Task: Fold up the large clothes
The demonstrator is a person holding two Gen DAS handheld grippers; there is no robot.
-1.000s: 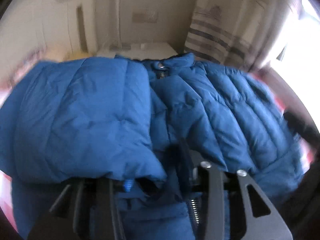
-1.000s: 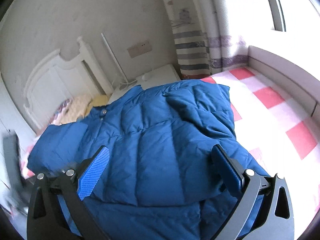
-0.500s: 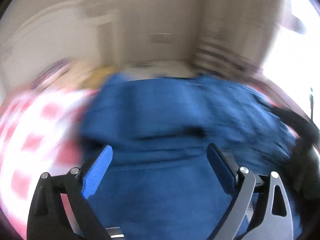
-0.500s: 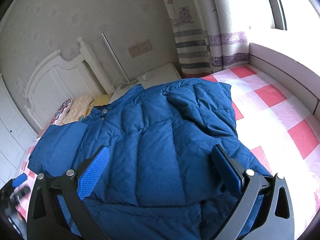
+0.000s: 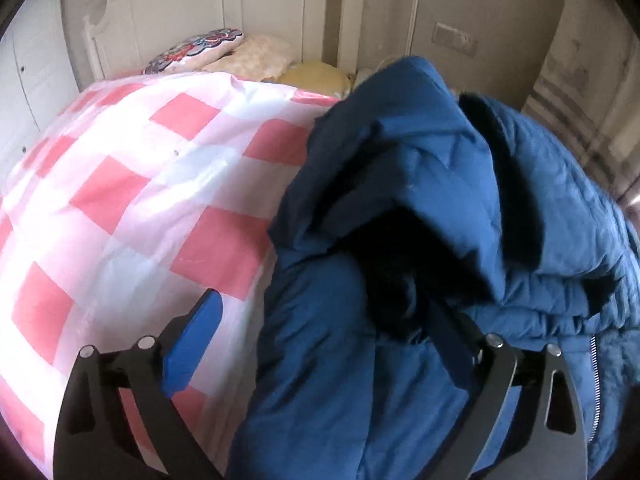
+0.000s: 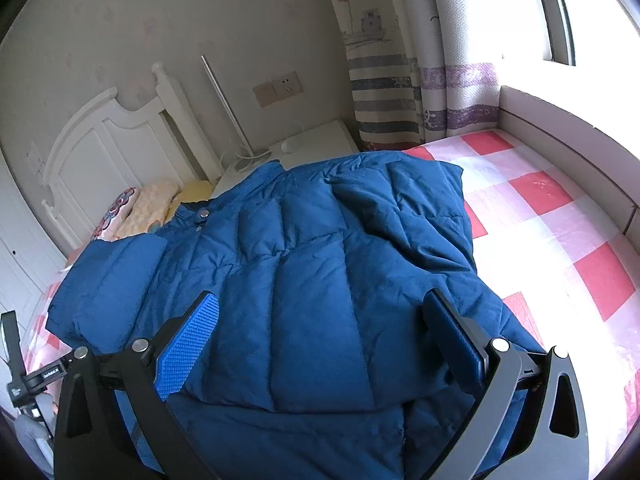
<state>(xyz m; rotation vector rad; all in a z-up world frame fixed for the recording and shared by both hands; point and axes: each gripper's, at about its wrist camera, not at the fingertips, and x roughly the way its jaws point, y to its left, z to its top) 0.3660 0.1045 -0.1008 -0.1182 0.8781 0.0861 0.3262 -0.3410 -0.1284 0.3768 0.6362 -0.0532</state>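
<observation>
— How many tools are being seen, and how are they being held?

— Two. The left tool (image 5: 320,344) and right tool (image 6: 320,336) are both being kept released, gripping nothing.

— And the clothing?

— One blue jacket (image 6: 304,264) is being carried by the bed (image 6: 560,216), both sleeves folded inward. Beyond, three pillows (image 5: 256,56) and one headboard (image 6: 104,144) are being shown.

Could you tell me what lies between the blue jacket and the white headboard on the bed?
In the right wrist view, pillows lie between the blue jacket and the white headboard; the left wrist view shows them too.
</observation>
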